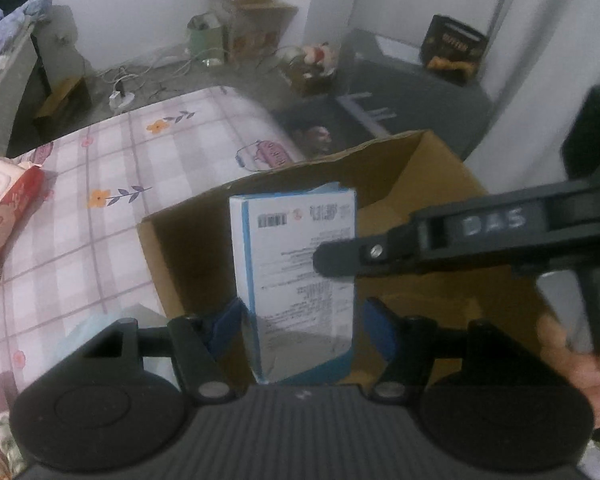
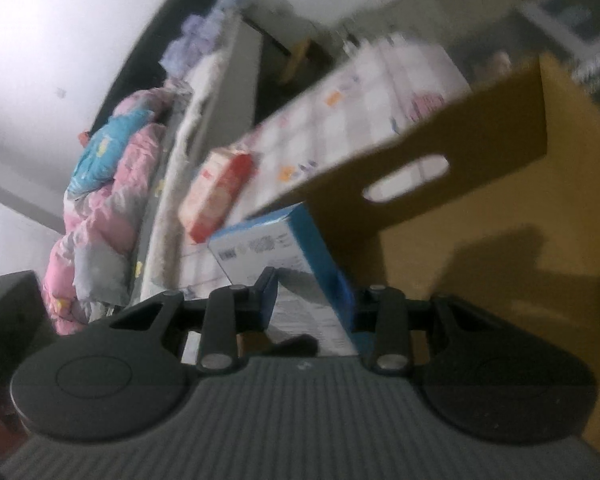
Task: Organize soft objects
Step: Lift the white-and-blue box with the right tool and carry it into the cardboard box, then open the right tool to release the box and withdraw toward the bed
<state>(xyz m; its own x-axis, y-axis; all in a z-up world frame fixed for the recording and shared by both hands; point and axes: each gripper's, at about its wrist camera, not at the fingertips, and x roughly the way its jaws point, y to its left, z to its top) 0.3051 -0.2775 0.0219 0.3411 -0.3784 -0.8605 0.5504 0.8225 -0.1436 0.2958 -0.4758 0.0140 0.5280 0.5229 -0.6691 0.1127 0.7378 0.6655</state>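
A white and blue tissue pack (image 1: 296,276) stands upright between the blue pads of my left gripper (image 1: 300,328), which is shut on it, over the open cardboard box (image 1: 400,168). My right gripper (image 1: 340,256) reaches in from the right and touches the same pack. In the right wrist view that pack (image 2: 296,260) sits between my right gripper's (image 2: 314,300) blue pads, which are shut on it, at the box's (image 2: 460,168) left wall. A red and white tissue pack (image 1: 4,216) lies on the bed to the left; it also shows in the right wrist view (image 2: 220,192).
The box sits on a bed with a pink checked floral sheet (image 1: 112,168). A pink and blue quilt (image 2: 104,200) is bunched at the bed's far end. Cardboard boxes (image 1: 252,12), a power strip with cables (image 1: 122,98), plush toys (image 1: 320,56) and a grey bin (image 1: 420,92) stand on the floor beyond.
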